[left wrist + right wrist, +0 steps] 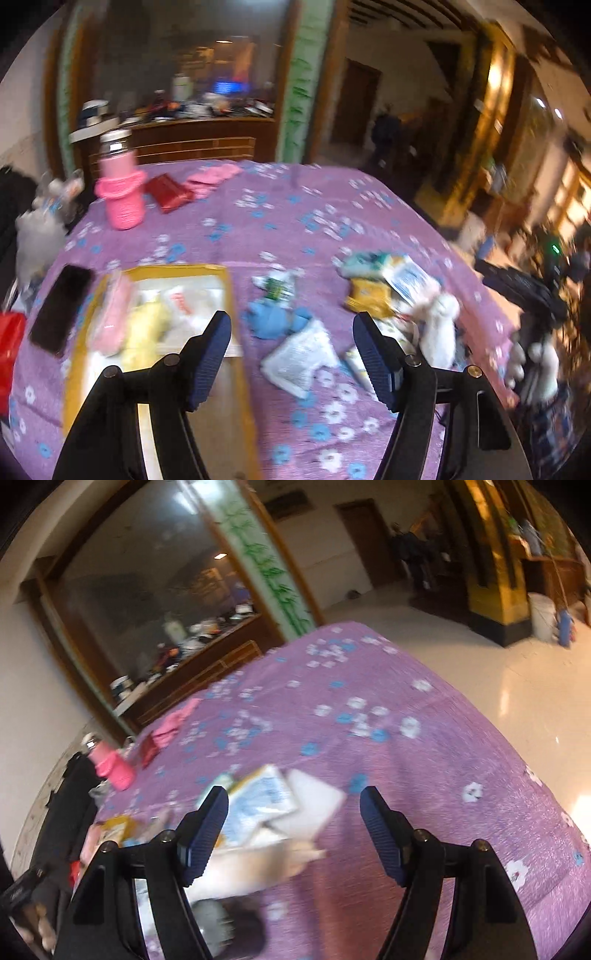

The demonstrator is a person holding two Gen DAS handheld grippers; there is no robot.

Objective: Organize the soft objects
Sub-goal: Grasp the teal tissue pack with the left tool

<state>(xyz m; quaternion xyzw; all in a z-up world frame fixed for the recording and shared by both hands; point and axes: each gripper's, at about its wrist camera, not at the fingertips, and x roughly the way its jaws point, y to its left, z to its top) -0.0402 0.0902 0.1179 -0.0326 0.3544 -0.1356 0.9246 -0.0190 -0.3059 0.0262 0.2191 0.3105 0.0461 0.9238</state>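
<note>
Purple floral tablecloth (295,221) holds blue plush (273,321) between left hand-held gripper's (291,354) spread fingers.

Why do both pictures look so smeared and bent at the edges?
Left wrist view: motion blur softens the packets and blue soft toy; the open left gripper stays sharp. Right wrist view: stronger smear over the packets, glare on the floor; the right gripper is crisp. Fisheye lenses curve both.
</note>
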